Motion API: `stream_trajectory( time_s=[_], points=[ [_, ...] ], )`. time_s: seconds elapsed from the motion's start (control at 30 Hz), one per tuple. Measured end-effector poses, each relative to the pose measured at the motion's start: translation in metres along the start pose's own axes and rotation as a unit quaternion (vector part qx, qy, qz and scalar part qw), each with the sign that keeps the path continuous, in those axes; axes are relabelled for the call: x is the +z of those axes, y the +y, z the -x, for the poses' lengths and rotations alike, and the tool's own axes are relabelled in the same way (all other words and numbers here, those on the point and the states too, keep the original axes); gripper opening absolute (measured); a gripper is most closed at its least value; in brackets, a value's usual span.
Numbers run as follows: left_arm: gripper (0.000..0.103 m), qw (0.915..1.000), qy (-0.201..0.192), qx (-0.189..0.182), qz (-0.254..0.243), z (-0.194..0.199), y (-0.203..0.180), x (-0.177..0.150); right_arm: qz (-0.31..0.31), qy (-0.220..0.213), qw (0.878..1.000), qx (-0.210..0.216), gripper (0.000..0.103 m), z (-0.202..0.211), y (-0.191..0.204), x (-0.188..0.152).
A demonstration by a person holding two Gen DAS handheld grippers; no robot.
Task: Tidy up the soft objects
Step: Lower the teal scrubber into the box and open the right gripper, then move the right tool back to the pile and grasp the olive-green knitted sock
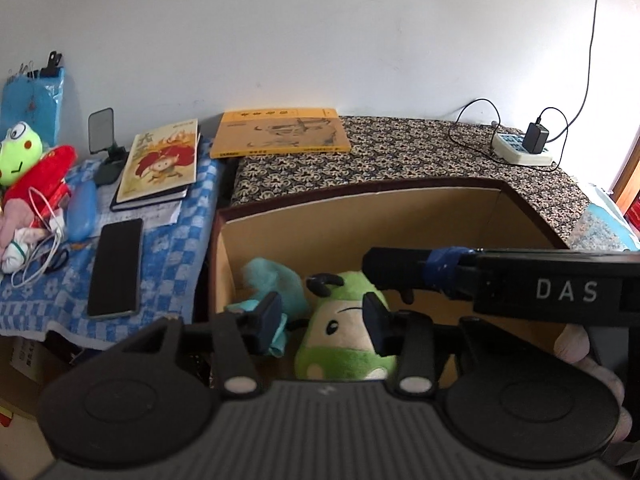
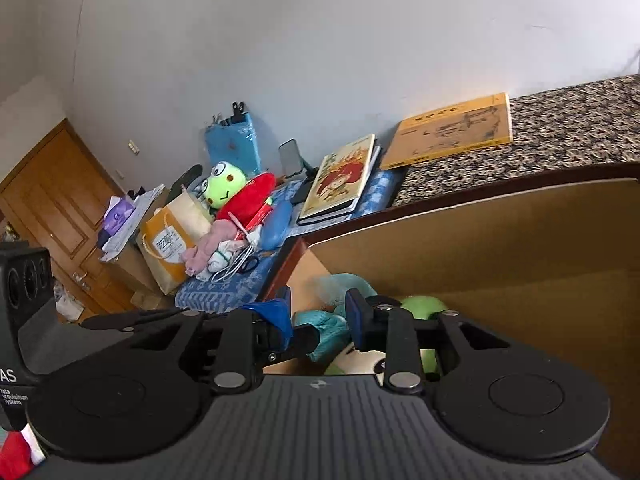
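Note:
An open cardboard box [image 1: 360,220] holds a green plush toy [image 1: 344,344] and a teal plush [image 1: 276,276]. My left gripper [image 1: 324,320] hangs open over the box. The green toy lies below and between its fingers, and the pads do not press it. My right gripper [image 2: 318,318] reaches in from the right above the box [image 2: 500,248]. It is slightly open, with nothing in the narrow gap, and the teal plush [image 2: 324,322] lies beyond it. A green frog plush [image 1: 16,152], a red plush [image 1: 40,176] and pink cloth [image 1: 16,226] lie on the left.
A blue checked cloth [image 1: 176,256] carries a phone [image 1: 116,268], a book [image 1: 160,160] and white cables. On the patterned surface [image 1: 400,152] behind the box lie a yellow book [image 1: 280,134] and a power strip [image 1: 520,148]. A paper bag [image 2: 172,236] and a wooden door [image 2: 52,200] are far left.

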State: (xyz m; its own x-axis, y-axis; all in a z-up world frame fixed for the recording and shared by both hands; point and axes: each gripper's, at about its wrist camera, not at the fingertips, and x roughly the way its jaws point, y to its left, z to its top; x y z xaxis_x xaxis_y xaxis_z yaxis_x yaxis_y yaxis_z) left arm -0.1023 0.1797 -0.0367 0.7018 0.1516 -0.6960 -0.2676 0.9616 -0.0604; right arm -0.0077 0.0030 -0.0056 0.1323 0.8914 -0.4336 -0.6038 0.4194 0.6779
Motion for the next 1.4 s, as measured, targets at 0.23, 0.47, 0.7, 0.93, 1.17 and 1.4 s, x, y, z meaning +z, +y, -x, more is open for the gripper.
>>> stream_trajectory(
  time_s=[0.23, 0.47, 0.7, 0.93, 1.17, 1.4],
  points=[
    [0.049, 0.9999, 0.008, -0.003, -0.005, 0.0, -0.024, 0.005, -0.007, -0.013, 1.0, -0.024, 0.014, 0.024, -0.01, -0.003],
    [0.05, 0.9996, 0.027, 0.004, -0.009, -0.004, -0.055, 0.007, -0.014, -0.027, 0.998, -0.047, 0.014, 0.054, -0.026, -0.007],
    [0.052, 0.9992, 0.025, 0.018, -0.026, 0.001, -0.096, 0.007, -0.016, -0.037, 0.997, -0.067, 0.014, 0.088, -0.042, -0.01],
    [0.053, 0.9988, 0.023, 0.023, -0.038, 0.006, -0.138, 0.006, -0.021, -0.044, 0.996, -0.074, 0.014, 0.121, -0.059, -0.013],
    [0.054, 0.9979, 0.024, 0.035, -0.05, 0.009, -0.177, 0.002, -0.016, -0.052, 0.995, -0.089, 0.014, 0.155, -0.077, -0.022],
    [0.055, 0.9968, 0.022, 0.042, -0.065, 0.013, -0.218, -0.004, -0.013, -0.057, 0.993, -0.102, 0.014, 0.183, -0.097, -0.031]
  ],
)
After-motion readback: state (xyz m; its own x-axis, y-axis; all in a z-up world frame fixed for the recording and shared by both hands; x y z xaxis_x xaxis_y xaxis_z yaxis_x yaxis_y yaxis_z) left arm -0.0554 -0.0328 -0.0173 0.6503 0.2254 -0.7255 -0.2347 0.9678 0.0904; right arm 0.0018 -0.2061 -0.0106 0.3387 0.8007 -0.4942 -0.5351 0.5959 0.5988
